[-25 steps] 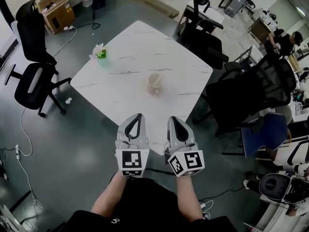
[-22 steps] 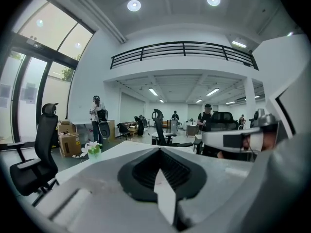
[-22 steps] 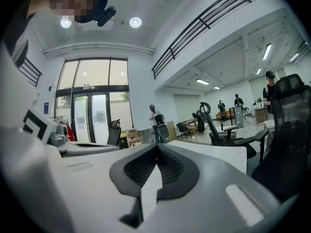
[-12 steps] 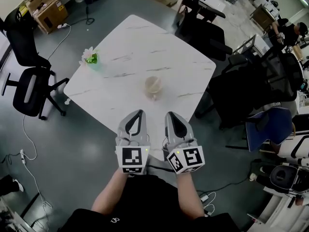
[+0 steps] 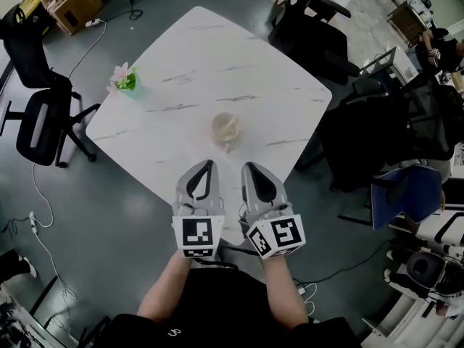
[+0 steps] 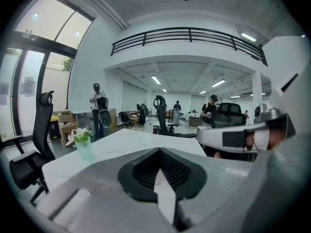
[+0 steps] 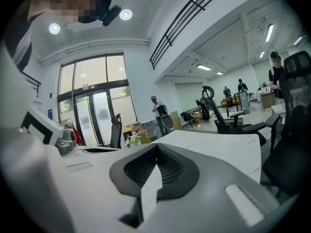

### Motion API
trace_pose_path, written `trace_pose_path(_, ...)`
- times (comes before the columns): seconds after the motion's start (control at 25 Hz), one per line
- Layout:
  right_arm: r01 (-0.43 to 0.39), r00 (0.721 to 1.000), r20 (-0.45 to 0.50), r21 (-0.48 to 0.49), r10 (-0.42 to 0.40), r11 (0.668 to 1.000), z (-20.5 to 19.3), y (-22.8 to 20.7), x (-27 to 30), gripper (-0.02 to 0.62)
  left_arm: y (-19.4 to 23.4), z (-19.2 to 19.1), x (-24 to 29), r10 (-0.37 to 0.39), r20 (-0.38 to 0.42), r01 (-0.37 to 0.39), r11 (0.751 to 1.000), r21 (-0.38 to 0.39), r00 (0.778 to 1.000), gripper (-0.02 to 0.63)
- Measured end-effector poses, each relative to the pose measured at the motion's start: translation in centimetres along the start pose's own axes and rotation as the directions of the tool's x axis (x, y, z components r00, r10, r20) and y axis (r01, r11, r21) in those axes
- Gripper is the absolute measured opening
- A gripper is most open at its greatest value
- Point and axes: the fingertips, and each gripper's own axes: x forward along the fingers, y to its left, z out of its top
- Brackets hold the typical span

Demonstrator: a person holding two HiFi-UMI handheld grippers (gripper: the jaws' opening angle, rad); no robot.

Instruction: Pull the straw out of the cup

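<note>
Open-plan office, double-height: black swivel chairs (image 5: 38, 125), white marble-look counter (image 5: 217, 56), cardboard boxes (image 5: 64, 4), floor cables (image 5: 31, 217), mezzanine railing (image 6: 189, 33), glazed entrance doors (image 7: 92, 118).

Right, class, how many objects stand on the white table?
2. A clear cup near the middle; a green flower vase by the left edge. The left gripper and right gripper hide the near corner.
</note>
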Motion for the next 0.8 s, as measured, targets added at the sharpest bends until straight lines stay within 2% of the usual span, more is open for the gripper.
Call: trace_pose_path(0.8, -0.041, 0.998, -0.047, 0.054, 0.044, 0.998, -1.3, -3.1, 5.5, 0.014, 1.2, -1.3, 4.0, 0.056, -0.059, -0.058, 0.998, -0.036, 0.997, 0.002)
